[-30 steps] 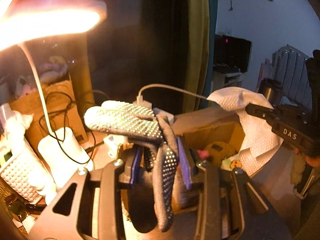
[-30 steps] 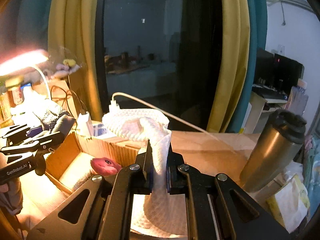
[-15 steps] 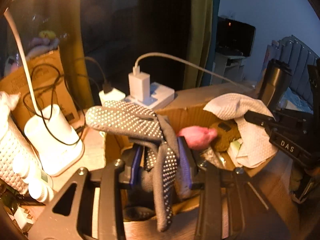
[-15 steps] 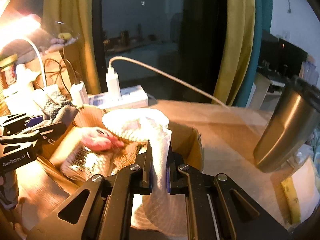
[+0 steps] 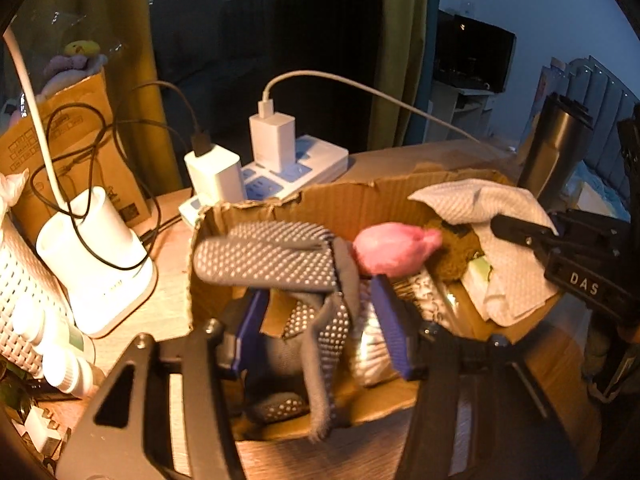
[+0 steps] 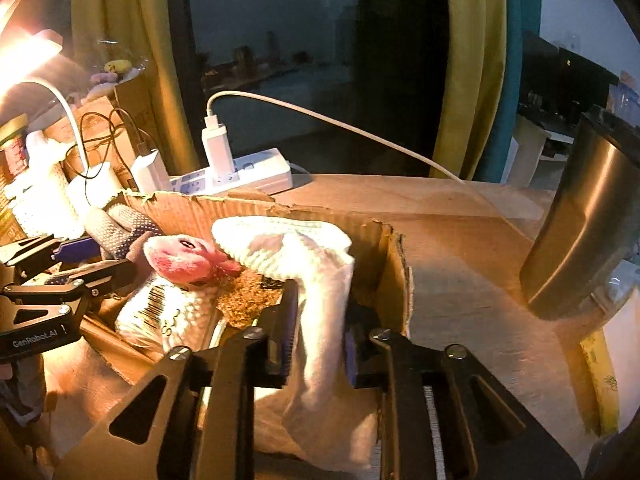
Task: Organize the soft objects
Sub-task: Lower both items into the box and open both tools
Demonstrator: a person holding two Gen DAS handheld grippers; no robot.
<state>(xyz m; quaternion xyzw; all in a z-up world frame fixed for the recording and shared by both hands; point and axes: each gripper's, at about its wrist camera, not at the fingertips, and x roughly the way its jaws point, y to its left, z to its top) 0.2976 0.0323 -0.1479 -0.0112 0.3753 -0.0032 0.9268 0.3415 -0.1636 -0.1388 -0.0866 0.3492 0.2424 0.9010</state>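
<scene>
Gaping over the cardboard box (image 5: 344, 200), left gripper (image 5: 320, 312) straddles dotted glove (image 5: 272, 256); right gripper (image 6: 318, 324), parted, flanks white cloth (image 6: 320, 280).

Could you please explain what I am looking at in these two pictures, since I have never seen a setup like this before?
No robot arm is here: a person holds a two-finger gripper in each hand, and a fisheye camera on each one looks forward along its fingers.

One picture is from the left gripper. Its jaws stand apart around a grey dotted glove that hangs over a cardboard box.

The other is from the right gripper, also parted, with a white waffle cloth draped between its fingers into the same box.

Inside the box lie a pink plush toy, something brown and fuzzy, and a wrapped pack with a barcode. Around it on the wooden table are a power strip with chargers, a lamp base and a steel tumbler.
</scene>
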